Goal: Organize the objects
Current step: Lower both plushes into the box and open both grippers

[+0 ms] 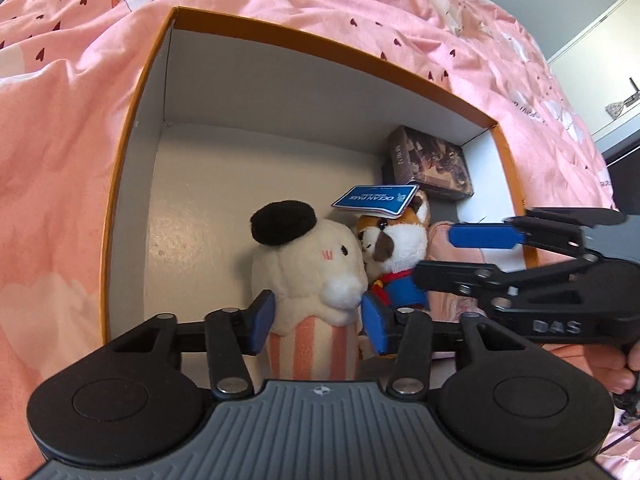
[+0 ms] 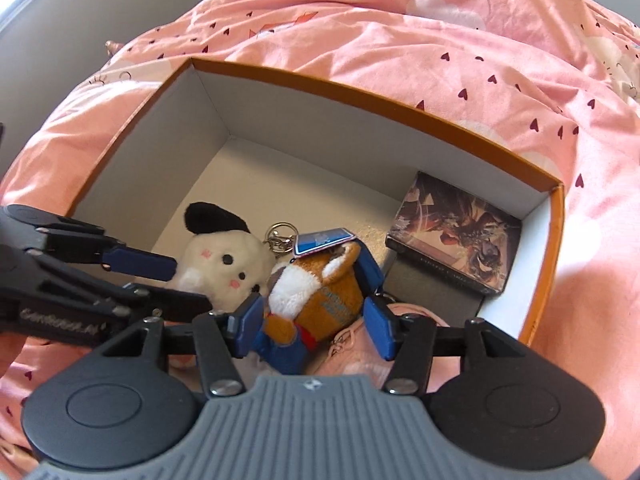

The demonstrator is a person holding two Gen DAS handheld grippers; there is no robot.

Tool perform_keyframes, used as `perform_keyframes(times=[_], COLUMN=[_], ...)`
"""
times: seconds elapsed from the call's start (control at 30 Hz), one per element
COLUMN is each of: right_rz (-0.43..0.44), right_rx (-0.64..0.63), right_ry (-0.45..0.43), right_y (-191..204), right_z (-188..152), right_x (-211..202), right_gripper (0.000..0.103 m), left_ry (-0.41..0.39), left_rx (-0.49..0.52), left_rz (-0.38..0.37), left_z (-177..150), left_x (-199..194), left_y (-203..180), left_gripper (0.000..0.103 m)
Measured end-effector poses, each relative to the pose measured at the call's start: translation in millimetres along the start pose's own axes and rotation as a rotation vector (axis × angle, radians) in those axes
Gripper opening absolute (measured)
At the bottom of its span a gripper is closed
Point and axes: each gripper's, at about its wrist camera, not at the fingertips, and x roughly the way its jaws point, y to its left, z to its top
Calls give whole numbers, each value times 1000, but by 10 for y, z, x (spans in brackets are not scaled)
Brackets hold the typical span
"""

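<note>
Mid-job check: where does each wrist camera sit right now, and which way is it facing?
Left wrist: behind the left tool, angled down into the orange box; its fingers flank the cream plush; the right tool enters from the right.
Right wrist: behind the right tool, angled down into the same box; its fingers flank the fox plush; the left tool enters from the left.
Shared: box, both plushes, patterned card box, pink bedding.

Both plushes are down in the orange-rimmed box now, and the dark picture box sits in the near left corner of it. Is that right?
Not quite. The dark picture box sits in the far right corner of the orange-rimmed box, not the near left; the right wrist view shows it against the right wall. The rest holds: the cream plush and the fox plush are both inside the box.
</note>
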Motion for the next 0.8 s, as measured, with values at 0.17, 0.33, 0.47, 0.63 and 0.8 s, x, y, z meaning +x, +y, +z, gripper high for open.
perform_keyframes(times=[0.17,0.33,0.47,0.63,0.8], right_rz=[74,68,102,64,57], right_rx=[46,115,183,201,215], right_ry=[26,43,41,72,81], right_y=[26,27,-26,-33,-53], right_z=[-128,-233,-233,-240,-269], right_x=[-71,70,137,153,192], right_gripper=[53,53,36,23,22], left_ry=[-60,-156,-201,-209,-164], left_rx=[-48,-148,-155,-109,-26], left_rz=[21,45,75,86,102], left_z=[-67,-133,-144,-177,-282], left_x=[-10,-28,-6,66,111], left_y=[3,16,-59,-202,-286], left_gripper=[45,42,41,41,41])
